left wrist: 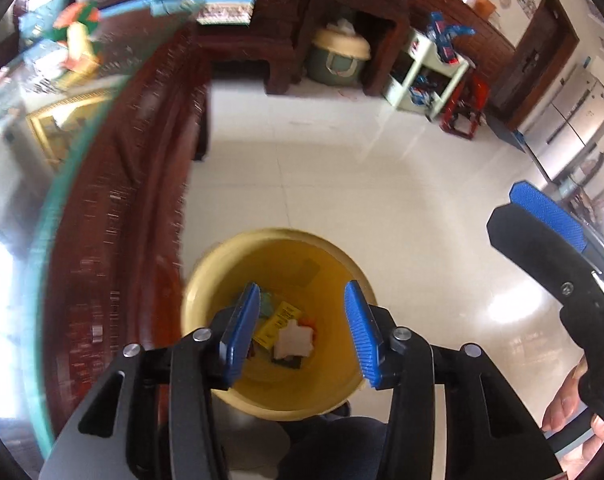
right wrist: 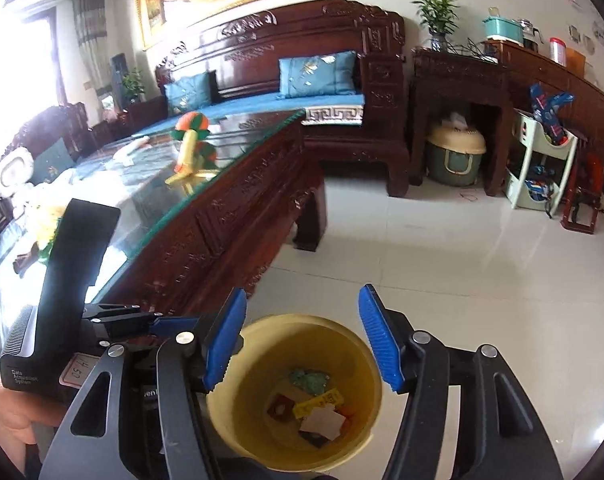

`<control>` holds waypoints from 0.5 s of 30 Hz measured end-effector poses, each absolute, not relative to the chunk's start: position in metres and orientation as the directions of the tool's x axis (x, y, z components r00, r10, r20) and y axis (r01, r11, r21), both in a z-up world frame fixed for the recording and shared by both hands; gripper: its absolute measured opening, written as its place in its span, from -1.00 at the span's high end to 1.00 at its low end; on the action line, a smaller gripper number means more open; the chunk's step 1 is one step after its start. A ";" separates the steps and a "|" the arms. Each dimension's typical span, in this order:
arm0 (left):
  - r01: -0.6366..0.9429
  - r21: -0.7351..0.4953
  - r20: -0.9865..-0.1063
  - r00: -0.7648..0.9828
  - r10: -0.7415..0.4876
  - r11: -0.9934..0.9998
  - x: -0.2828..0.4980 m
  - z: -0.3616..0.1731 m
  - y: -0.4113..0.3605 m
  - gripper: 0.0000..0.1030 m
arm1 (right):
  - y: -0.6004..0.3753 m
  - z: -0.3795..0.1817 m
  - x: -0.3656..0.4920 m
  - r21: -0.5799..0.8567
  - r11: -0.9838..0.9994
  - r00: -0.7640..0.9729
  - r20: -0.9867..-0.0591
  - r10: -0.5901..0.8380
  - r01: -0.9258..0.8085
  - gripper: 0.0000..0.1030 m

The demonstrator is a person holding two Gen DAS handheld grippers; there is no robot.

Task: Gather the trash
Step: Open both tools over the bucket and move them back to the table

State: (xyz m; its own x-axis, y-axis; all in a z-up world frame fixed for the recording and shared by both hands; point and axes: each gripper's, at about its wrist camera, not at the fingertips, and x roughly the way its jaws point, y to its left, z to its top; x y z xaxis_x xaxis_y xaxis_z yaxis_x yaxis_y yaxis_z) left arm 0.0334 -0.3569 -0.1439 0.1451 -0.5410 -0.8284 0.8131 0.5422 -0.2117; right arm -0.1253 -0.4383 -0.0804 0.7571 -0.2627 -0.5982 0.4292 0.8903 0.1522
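A yellow bin (left wrist: 222,276) stands on the tiled floor beside the wooden table; it also shows in the right wrist view (right wrist: 365,364). Several pieces of trash (left wrist: 290,334) lie at its bottom: a yellow wrapper, a pale paper, green and red scraps, also seen in the right wrist view (right wrist: 313,404). My left gripper (left wrist: 302,332) is open and empty, right above the bin. My right gripper (right wrist: 302,340) is open and empty, above the bin's far rim. The right gripper's fingers (left wrist: 549,216) show at the right edge of the left wrist view.
A dark carved table with a glass top (right wrist: 206,184) stands left of the bin, with a crocheted toy (right wrist: 190,140) and papers on it. A carved sofa (right wrist: 302,80), a side cabinet, a green-beige container (right wrist: 455,152) and a white shelf cart (right wrist: 541,160) line the far wall.
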 end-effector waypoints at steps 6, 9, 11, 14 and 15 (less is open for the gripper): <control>0.724 -0.159 -0.752 0.351 -0.558 0.671 0.051 -0.096 -0.280 -0.23 | -0.402 -0.058 -0.113 0.178 0.921 0.828 -0.518 -0.212 0.347 -0.29; 0.659 -0.128 -0.706 0.464 -0.535 0.741 0.060 -0.074 -0.232 -0.67 | -0.377 -0.046 -0.100 0.190 0.939 0.858 -0.488 -0.162 0.286 -0.45; 0.591 -0.076 -0.675 0.562 -0.478 0.803 0.067 -0.059 -0.197 -0.92 | -0.359 -0.040 -0.090 0.199 0.950 0.873 -0.472 -0.124 0.242 -0.57; 0.500 -0.021 -0.651 0.650 -0.391 0.866 0.083 -0.046 -0.150 -0.92 | -0.325 -0.033 -0.069 0.197 0.964 0.886 -0.458 -0.070 0.178 -0.75; 0.472 -0.018 -0.653 0.662 -0.368 0.881 0.090 -0.045 -0.133 -0.92 | -0.312 -0.031 -0.060 0.193 0.970 0.889 -0.455 -0.047 0.150 -0.77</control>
